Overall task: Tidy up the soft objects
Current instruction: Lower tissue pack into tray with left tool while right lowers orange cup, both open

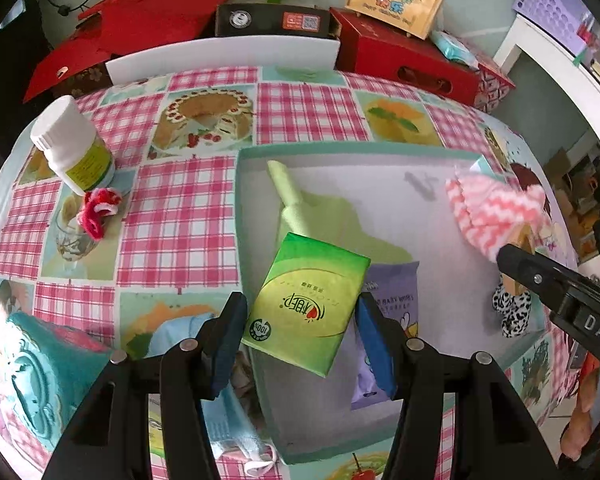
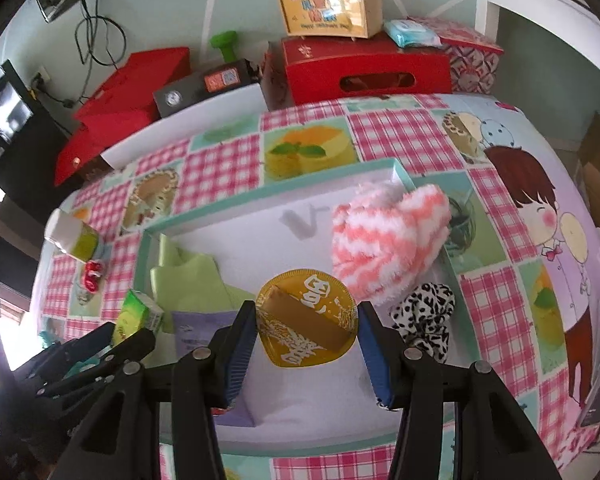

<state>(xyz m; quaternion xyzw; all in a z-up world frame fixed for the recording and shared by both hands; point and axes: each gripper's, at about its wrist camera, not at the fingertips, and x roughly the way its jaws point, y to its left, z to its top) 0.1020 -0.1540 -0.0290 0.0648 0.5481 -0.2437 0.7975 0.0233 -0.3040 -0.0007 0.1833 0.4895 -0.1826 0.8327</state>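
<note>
**Tissue pack and gold pouch, both going into the tray**

The tissue pack (image 1: pixel 306 304) is green and shiny, a flat little block with square corners. The left gripper (image 1: pixel 300 340) holds it by its two long sides, with the blue pads pressed against it. It hangs tilted over the left part of the tray (image 1: pixel 340 151), just above the purple wipes (image 1: pixel 392 292). At 12 o'clock from the pack lies a pale green roll (image 1: pixel 288 192) with a thin sheet spread out from it.

The right gripper (image 2: pixel 306 330) holds a gold pouch (image 2: pixel 306 318), round and glossy, with a flat brown band across it. Its pads squeeze the pouch from both sides. The pouch hangs over the middle of the tray.

To do this step well, I think each hand should go down slowly until its thing rests on the tray floor, and only then let go. The pack should lie flat, beside the wipes if there is room. The two grippers are near each other, so they must not bump.

At 1 o'clock from the pouch sits a fluffy pink sock (image 2: pixel 388 240) with white zigzags. At 3 o'clock is a spotted scrunchie (image 2: pixel 424 320), black and white and soft. Outside the tray, on the checked cloth (image 1: pixel 180 216), stand a white bottle (image 1: pixel 70 146) and a red fuzzy band (image 1: pixel 100 210).
</note>
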